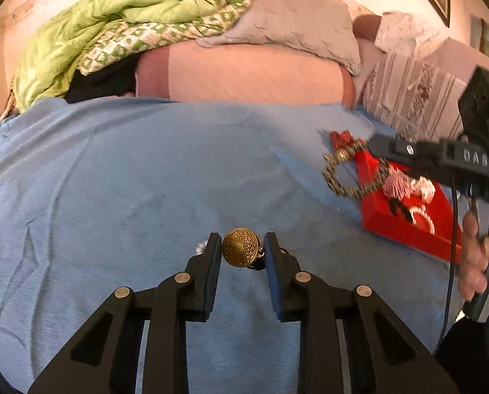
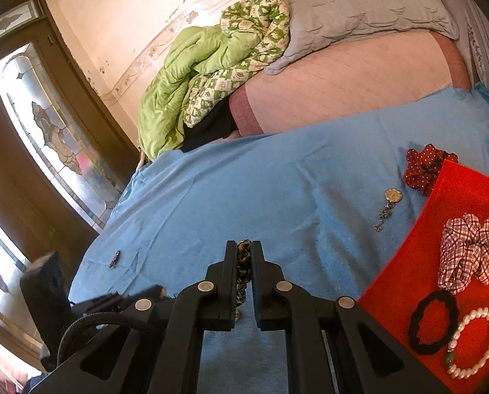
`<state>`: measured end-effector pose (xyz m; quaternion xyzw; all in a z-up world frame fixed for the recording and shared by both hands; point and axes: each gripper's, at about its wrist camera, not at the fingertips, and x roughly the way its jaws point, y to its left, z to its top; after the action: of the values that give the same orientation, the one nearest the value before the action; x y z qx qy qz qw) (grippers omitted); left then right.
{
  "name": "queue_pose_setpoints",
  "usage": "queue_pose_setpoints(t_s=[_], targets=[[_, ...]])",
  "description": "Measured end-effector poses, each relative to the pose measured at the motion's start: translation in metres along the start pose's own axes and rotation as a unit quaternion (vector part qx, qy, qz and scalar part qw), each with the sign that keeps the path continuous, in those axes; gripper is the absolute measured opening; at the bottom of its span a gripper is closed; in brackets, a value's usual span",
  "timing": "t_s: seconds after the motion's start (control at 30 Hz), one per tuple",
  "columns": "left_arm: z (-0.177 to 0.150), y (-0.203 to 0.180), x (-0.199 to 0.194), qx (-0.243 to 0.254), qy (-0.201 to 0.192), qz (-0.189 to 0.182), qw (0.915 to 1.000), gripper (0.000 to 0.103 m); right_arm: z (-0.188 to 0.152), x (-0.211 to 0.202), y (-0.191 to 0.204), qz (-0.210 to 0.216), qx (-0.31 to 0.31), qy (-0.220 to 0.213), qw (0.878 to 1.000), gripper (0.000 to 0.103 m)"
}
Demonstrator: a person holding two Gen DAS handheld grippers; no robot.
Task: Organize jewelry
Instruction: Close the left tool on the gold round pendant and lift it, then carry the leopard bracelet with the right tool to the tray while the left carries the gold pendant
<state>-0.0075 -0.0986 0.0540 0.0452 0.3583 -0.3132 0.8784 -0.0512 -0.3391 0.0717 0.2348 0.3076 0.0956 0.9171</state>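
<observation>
In the left wrist view my left gripper [image 1: 242, 251] is shut on a brass dome earring [image 1: 239, 251], held just above the blue cloth [image 1: 129, 180]. At the right, my right gripper [image 1: 371, 146] holds a bronze chain bracelet [image 1: 346, 172] that hangs as a loop over the corner of the red tray [image 1: 405, 226]. In the right wrist view the same bracelet [image 2: 244, 262] is pinched between the shut fingers of my right gripper [image 2: 244, 256]. The red tray [image 2: 418, 262] holds a checked scrunchie [image 2: 468, 249], a black hair tie [image 2: 433, 321] and a pearl bracelet [image 2: 474, 341].
On the blue cloth lie a pendant watch on a chain [image 2: 390, 202], a red dotted scrunchie [image 2: 423, 167] and a small dark clip [image 2: 114, 259]. Behind are a green quilt [image 2: 192, 78], a grey pillow [image 2: 353, 10] and a glazed door [image 2: 47, 131]. A hand [image 1: 477, 262] grips the right tool.
</observation>
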Motion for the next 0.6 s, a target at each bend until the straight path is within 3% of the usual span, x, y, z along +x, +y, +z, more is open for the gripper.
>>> queue_pose_setpoints(t_s=[0.6], targets=[[0.003, -0.013, 0.009, 0.003, 0.004, -0.005, 1.0, 0.025, 0.0, -0.015, -0.007, -0.001, -0.007, -0.006, 1.0, 0.008]])
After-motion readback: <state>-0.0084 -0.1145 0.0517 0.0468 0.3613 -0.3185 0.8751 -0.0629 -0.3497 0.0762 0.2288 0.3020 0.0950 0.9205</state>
